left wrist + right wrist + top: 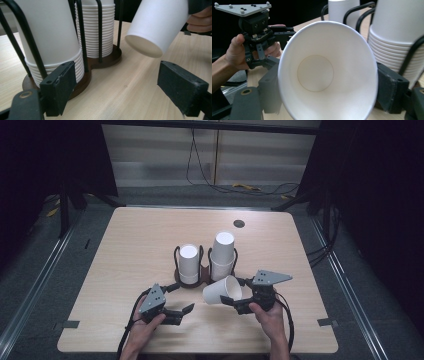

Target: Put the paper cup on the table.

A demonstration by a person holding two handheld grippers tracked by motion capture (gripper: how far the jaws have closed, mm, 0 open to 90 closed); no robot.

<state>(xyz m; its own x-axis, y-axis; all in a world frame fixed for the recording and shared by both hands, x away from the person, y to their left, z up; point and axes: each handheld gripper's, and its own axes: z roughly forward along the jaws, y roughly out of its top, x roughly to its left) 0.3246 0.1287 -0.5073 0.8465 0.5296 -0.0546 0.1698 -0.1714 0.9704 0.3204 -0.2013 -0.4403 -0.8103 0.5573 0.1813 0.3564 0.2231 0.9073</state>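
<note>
Left gripper [176,312]: I hold it low over the bench [125,245], in front of the cup holder; its fingers [58,87] are spread wide with nothing between them.
Cup holder [176,270]: dark wire frame on a brown base, mid-bench, with 2 stacks of upturned white cups.
Left stack [188,264]: shorter, just beyond my left fingers.
Right stack [222,255]: taller, beside it.
Loose cup [223,291]: tipped sideways in front of the right stack, off the bench, base pointing left.
Right gripper [235,302]: my fingers [390,87] pinch the loose cup at its open rim.
</note>
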